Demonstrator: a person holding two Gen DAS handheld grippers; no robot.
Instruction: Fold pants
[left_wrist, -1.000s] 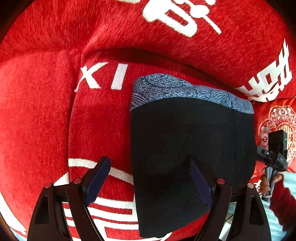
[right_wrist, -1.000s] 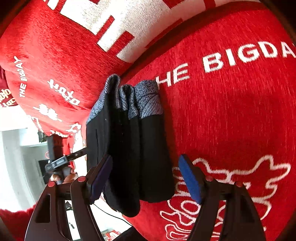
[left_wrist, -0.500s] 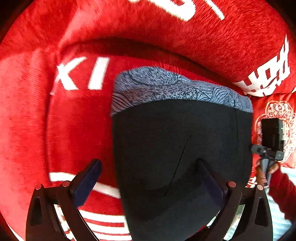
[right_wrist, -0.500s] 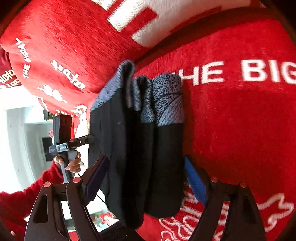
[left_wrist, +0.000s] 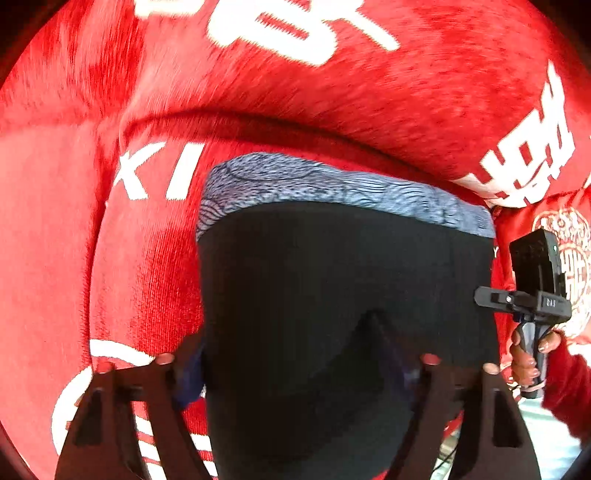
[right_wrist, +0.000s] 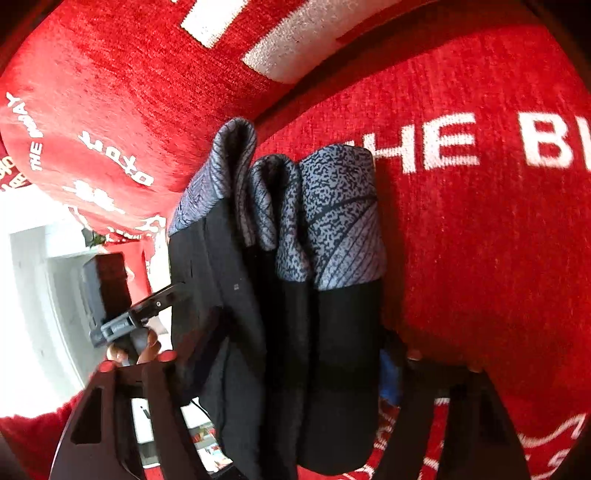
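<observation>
The black pants (left_wrist: 332, 280) with a blue-grey patterned waistband (left_wrist: 332, 184) lie folded in a thick bundle on a red sofa seat (left_wrist: 140, 280). My left gripper (left_wrist: 295, 369) straddles the bundle's near end. Its jaws are closing and both pads meet the black cloth. In the right wrist view the pants (right_wrist: 280, 332) show as several stacked layers seen edge-on. My right gripper (right_wrist: 280, 369) is closing on that stack from the side; its blue right pad (right_wrist: 388, 369) touches the edge, and the left pad is hidden behind cloth.
The red sofa backrest (left_wrist: 332, 85) with white lettering rises just behind the waistband. The other hand-held gripper (left_wrist: 535, 295), held by a hand (left_wrist: 532, 354) in a red sleeve, sits at the bundle's right edge. A bright white room (right_wrist: 33, 295) lies beyond the seat's edge.
Both grippers have pushed further over the bundle. The left jaws spread wide, then narrowed onto the black cloth. The right jaws narrowed from clear of the stack to touching it.
</observation>
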